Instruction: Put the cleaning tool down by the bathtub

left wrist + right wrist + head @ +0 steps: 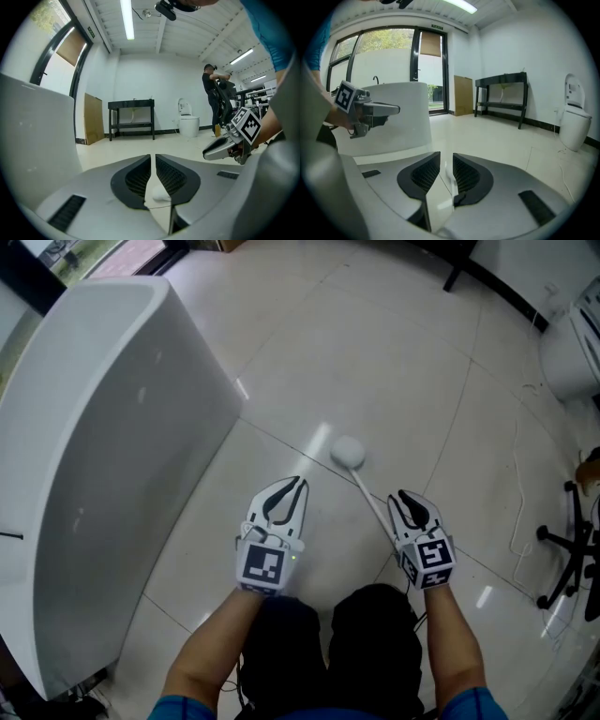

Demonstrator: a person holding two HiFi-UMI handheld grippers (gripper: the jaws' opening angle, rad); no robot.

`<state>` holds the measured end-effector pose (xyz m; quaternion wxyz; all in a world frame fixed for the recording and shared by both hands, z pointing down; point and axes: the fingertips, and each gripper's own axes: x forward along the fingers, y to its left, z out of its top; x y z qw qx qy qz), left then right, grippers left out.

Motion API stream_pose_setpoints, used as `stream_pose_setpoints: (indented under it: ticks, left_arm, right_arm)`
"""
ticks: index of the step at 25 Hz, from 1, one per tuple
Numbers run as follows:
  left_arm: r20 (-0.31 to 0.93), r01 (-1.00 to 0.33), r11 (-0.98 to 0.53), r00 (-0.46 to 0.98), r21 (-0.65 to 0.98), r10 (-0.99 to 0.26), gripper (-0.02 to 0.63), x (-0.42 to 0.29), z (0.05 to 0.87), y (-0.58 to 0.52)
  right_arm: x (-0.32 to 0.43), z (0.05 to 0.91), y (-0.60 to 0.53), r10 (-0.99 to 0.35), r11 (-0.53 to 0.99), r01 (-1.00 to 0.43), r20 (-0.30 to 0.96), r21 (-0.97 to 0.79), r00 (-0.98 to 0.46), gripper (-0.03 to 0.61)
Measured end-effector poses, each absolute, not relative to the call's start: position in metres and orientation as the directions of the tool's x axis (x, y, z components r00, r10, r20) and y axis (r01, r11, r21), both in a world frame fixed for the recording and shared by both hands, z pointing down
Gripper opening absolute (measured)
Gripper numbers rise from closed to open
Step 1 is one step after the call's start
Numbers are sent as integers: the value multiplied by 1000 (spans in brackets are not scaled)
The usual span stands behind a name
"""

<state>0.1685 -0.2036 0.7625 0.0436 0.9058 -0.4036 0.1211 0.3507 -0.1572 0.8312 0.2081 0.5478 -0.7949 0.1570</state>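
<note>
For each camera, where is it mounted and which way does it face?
Head view: on the person's head, looking steeply down at white oval bathtub, white round-headed cleaning tool; forearms, left tongs, right tongs show.
Left gripper view: on left tongs, facing the black metal table; own closed jaws, right tongs.
Right gripper view: on right tongs, facing the bathtub; own parted jaws, left tongs.
Shared: both gripper views show that table.

Head camera up top, staring steeply down at the tiled floor [394,362], with the bathtub [103,427] on the left and the left tongs [296,486] and right tongs [405,498] close below. Each gripper camera rides low, right behind its own tongs, looking level across the room. Both catch the black table [132,117] and toilet [189,123] by the far wall [154,84], and each sees the other tongs at its edge.
</note>
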Motion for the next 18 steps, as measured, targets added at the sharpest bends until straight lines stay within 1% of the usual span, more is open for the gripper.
stream_pose_setpoints:
  ticks: [2, 3, 7, 10, 14, 18]
  left_arm:
    - [271, -739, -673, 644, -19, -715, 29, 167, 789, -204]
    - [281, -734, -679, 648, -19, -708, 29, 167, 800, -202]
    - [311, -709, -706, 668, -10, -676, 29, 178, 836, -199]
    - [327, -699, -715, 668, -34, -668, 29, 183, 854, -205]
    - [363, -665, -747, 695, -3, -621, 29, 194, 867, -191]
    - [386, -624, -781, 725, 19, -570, 29, 204, 874, -181]
  right_arm:
    - [350, 878, -149, -773, 353, -935, 552, -32, -311, 110]
    - [350, 899, -144, -757, 356, -934, 574, -38, -312, 122]
    - [360, 961, -133, -713, 372, -928, 628, -39, -312, 129]
    - [373, 1009, -130, -677, 355, -934, 676, -48, -292, 129]
    - [381, 1065, -115, -617, 340, -939, 741, -51, -264, 129]
    - [390, 1109, -113, -596, 311, -950, 775, -17, -209, 129]
